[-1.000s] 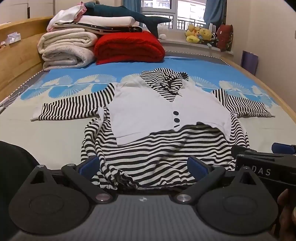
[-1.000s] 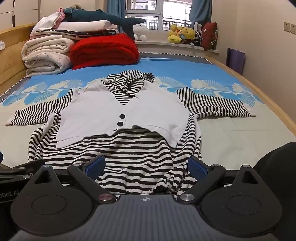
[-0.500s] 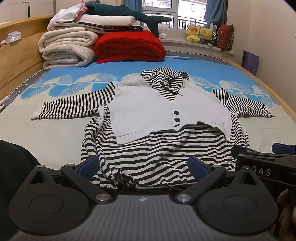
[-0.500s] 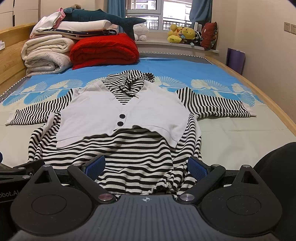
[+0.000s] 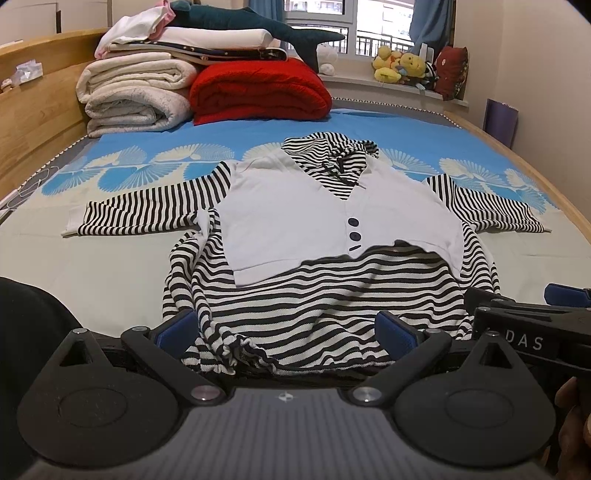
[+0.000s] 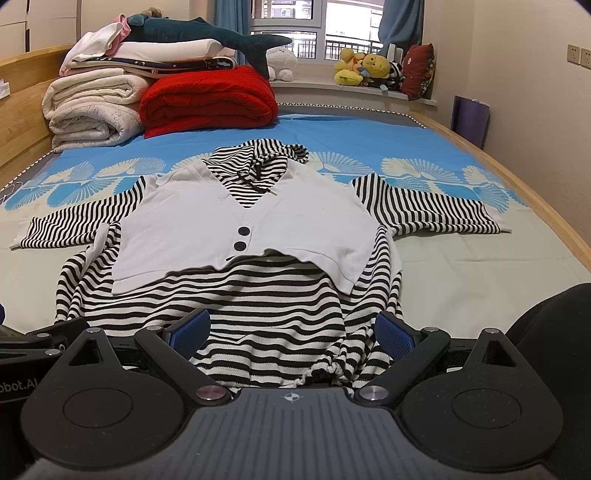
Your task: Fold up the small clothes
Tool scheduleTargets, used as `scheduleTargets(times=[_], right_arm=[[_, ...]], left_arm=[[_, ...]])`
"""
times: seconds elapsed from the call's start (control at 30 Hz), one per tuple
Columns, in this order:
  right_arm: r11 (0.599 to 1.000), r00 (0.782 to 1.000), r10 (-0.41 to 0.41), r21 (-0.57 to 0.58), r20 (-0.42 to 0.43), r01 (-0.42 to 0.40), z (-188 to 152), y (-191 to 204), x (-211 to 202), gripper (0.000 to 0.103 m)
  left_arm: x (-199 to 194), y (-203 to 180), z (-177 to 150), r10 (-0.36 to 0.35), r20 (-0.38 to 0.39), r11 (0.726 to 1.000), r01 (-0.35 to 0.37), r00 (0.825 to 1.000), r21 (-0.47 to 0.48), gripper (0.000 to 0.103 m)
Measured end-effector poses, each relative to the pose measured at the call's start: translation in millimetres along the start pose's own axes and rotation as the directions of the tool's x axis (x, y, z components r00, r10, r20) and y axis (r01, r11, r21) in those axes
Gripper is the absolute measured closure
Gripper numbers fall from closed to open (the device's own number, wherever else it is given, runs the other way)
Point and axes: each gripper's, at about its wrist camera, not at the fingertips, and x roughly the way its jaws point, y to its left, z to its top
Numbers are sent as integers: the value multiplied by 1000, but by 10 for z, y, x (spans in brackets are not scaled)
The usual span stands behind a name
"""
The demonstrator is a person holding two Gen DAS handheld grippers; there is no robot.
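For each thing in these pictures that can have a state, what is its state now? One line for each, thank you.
left gripper: open, at the hem's left part
right gripper: open, at the hem's right part
striped hooded garment: spread flat on the bed, unfolded, sleeves out, hem bunched
red blanket: folded
white blankets: rolled, stacked
window curtains: drawn aside

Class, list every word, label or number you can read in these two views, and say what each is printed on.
"DAS": cut-off white letters on the right gripper body, left wrist view.
"obot.A": cut-off white letters on the left gripper body, right wrist view.
Striped hoodie: no readable print.
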Motion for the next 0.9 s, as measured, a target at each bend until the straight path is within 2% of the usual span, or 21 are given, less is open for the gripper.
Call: scheduleTargets(times=[0.5,0.83,0.9], right_arm=[[1000,1000,-4,1,2,4,6,0,-5,7],[999,999,-32,32,40,31,41,-57,-37,7],[999,998,-39,35,51,37,58,-55,-54,7]], left_arm=[[-1,0,5,0,0,1000,0,1000,1,1],[-52,23,5,2,14,1000,-2,1000,-4,1],[8,22,44,-19,22,999,20,1000,-29,1]])
